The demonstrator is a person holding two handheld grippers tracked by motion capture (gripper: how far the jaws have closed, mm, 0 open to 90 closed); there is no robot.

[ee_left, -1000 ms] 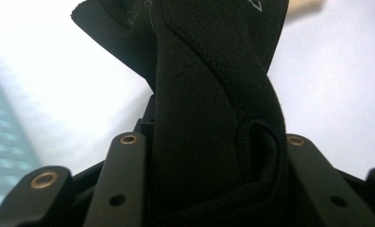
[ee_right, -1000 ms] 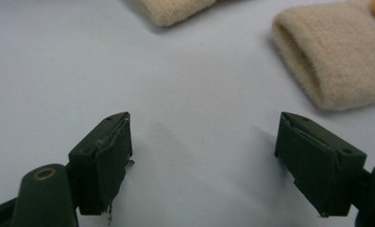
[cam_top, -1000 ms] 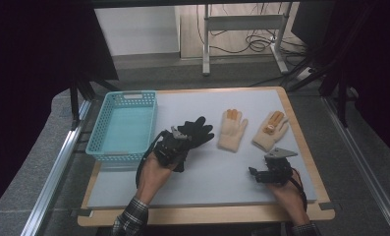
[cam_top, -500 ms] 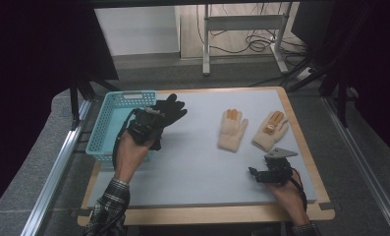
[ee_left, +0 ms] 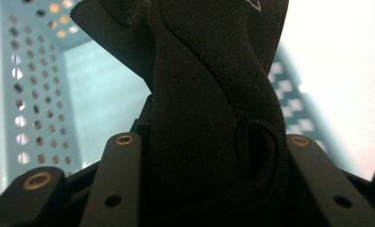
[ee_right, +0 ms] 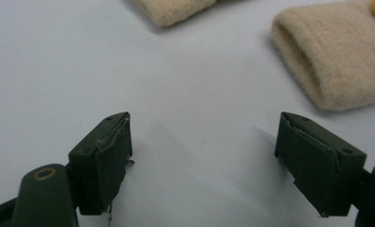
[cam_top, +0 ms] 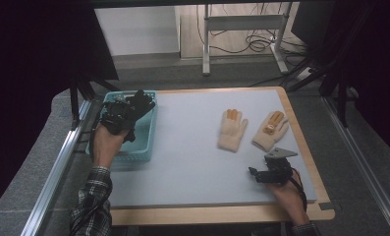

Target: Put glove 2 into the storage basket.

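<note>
One black glove (cam_top: 139,104), two beige gloves (cam_top: 232,131), one teal basket (cam_top: 144,139).

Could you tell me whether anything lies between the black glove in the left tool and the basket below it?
Nothing visible does: the left tool holds the black glove over the basket, whose floor looks bare.

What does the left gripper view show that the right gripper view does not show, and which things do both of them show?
Left gripper view: the black glove clamped between the left hand-held gripper jaws, with the teal basket behind it. Right gripper view: the right hand-held gripper with its jaws wide apart and nothing between them, and the cuffs of two beige gloves ahead. Shared: the pale table surface.
</note>
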